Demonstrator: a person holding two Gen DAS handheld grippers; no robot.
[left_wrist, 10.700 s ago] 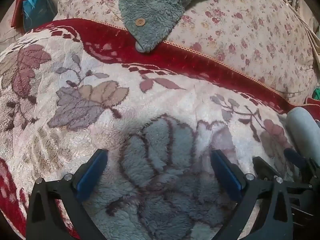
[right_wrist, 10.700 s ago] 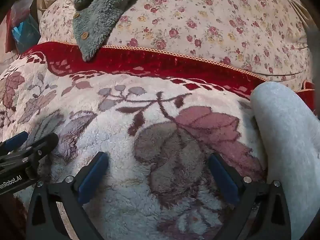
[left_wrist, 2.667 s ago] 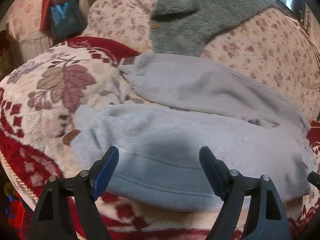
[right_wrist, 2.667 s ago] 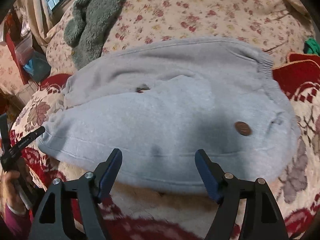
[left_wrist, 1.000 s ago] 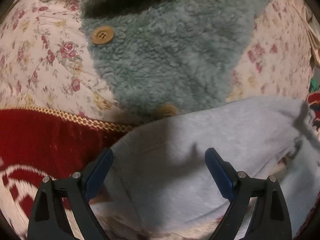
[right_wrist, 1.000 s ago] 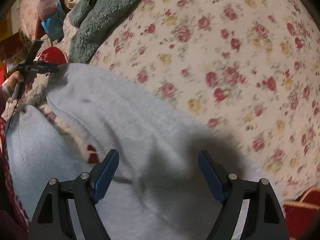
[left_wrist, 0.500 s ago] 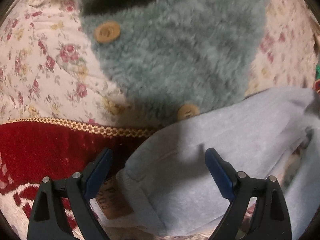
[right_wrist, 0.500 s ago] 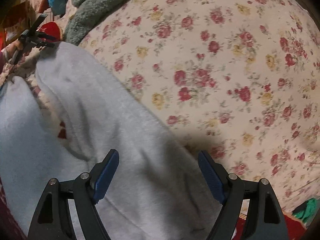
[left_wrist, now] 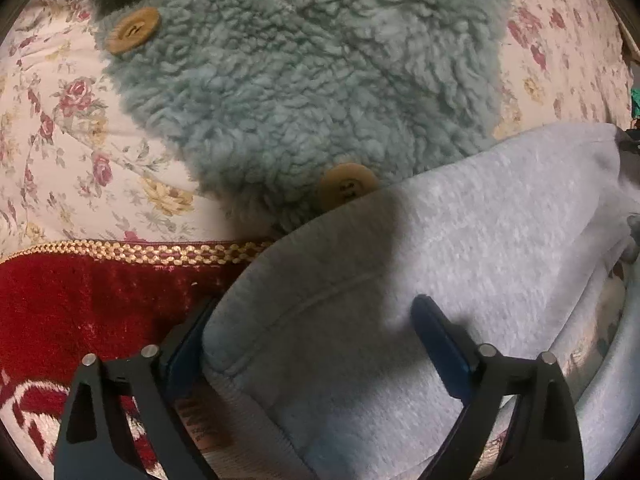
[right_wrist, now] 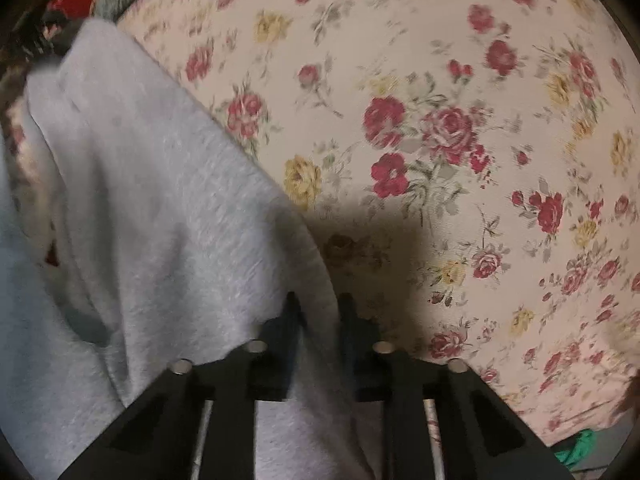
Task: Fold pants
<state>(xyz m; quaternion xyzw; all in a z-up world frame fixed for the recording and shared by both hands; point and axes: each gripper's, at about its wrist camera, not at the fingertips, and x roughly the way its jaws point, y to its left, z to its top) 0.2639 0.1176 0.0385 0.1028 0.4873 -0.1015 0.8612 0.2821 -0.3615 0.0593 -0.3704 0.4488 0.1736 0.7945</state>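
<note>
The light grey sweatpants [left_wrist: 460,264] lie on the bed; their hemmed cuff end [left_wrist: 256,344] sits between my left gripper's blue pads. My left gripper [left_wrist: 312,340] is open, its jaws wide apart around that cuff, the left pad partly hidden behind the fabric. In the right wrist view the pants [right_wrist: 160,220] stretch away to the upper left. My right gripper [right_wrist: 318,308] is shut on the pants' far edge, with a fold of grey fabric pinched between its jaws.
A fuzzy grey-green garment [left_wrist: 320,80] with tan buttons [left_wrist: 347,186] lies on the floral quilt [left_wrist: 60,120] just behind the cuff. A red plush blanket with gold trim [left_wrist: 80,296] lies left. The floral quilt [right_wrist: 480,140] fills the right wrist view.
My right gripper has closed on the pants' edge. My left gripper has moved forward so the cuff now sits between its open jaws.
</note>
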